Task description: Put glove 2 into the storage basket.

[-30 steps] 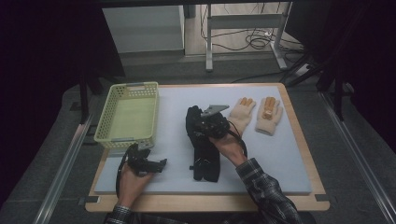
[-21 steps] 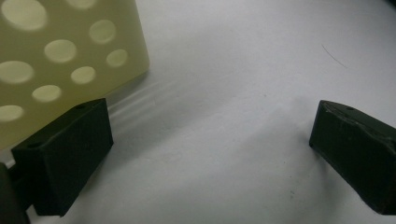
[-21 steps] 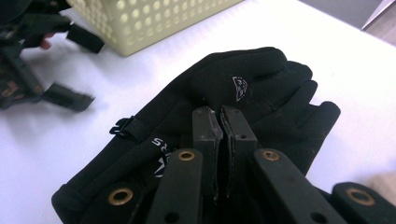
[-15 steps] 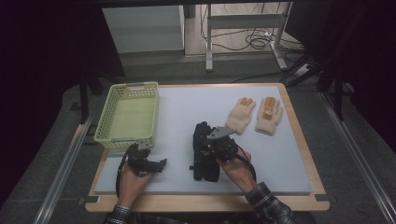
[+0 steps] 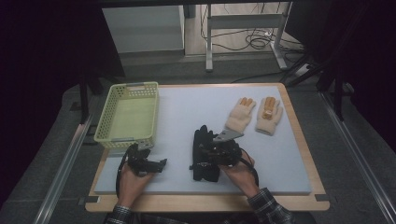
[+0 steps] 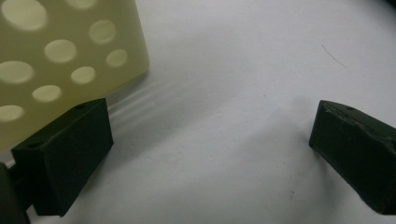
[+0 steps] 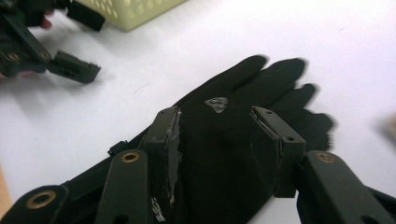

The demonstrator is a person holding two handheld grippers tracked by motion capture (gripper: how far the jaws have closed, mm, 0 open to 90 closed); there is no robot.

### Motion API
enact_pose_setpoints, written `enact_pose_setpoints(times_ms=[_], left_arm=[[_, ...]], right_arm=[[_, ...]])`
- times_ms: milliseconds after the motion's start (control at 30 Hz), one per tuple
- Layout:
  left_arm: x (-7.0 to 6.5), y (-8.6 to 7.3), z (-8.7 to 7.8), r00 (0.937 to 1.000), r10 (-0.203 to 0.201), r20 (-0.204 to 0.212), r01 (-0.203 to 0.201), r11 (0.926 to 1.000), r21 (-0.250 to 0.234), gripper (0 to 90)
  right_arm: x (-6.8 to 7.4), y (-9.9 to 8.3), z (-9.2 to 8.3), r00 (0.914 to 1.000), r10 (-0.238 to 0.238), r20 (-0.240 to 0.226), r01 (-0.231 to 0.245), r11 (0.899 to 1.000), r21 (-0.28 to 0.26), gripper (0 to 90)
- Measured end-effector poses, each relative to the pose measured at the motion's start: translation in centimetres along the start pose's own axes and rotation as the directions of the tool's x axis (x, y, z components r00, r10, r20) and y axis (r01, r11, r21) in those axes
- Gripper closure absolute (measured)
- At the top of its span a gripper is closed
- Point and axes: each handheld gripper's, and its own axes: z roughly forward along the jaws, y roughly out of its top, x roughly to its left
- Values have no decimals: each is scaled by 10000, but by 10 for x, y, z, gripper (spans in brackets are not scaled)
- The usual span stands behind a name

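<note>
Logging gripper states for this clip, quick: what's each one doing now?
Left gripper: open, empty, beside the pale green perforated plastic basket.
Right gripper: jaws just opened, astride the black fabric glove, not clamping.

Black two-jaw grippers, plaid cuffs

Right gripper (image 7: 224, 154): black blocky pads, brass rivets on its links, grey plate on top. Left gripper (image 5: 148, 163): black, cable trailing toward six o'clock. Sleeve (image 5: 268, 207): dark plaid.
</note>
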Motion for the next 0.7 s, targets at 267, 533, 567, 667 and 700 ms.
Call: enact_pose_setpoints(times_ms=[267, 533, 567, 667, 700], left_arm=[[0, 0, 0, 10000, 6, -4, -6, 10000, 4, 0], [0, 0, 0, 10000, 6, -4, -6, 10000, 0, 0], [0, 0, 0, 10000, 9, -4, -9, 10000, 2, 0], [0, 0, 0, 10000, 9, -3, -9, 10000, 2, 0], [0, 0, 0, 10000, 7, -3, -7, 10000, 2, 0]], right_arm=[[-24, -24, -27, 9994, 314, -170, -312, 9995, 106, 783], [-29, -56, -26, 9968, 45, -800, -19, 9995, 329, 880], [-29, -57, -25, 9967, -53, -816, 81, 9994, 339, 880], [-23, -63, -18, 9964, -433, -730, 466, 9979, 442, 880], [-22, -64, -16, 9960, -451, -776, 488, 9977, 470, 881]])
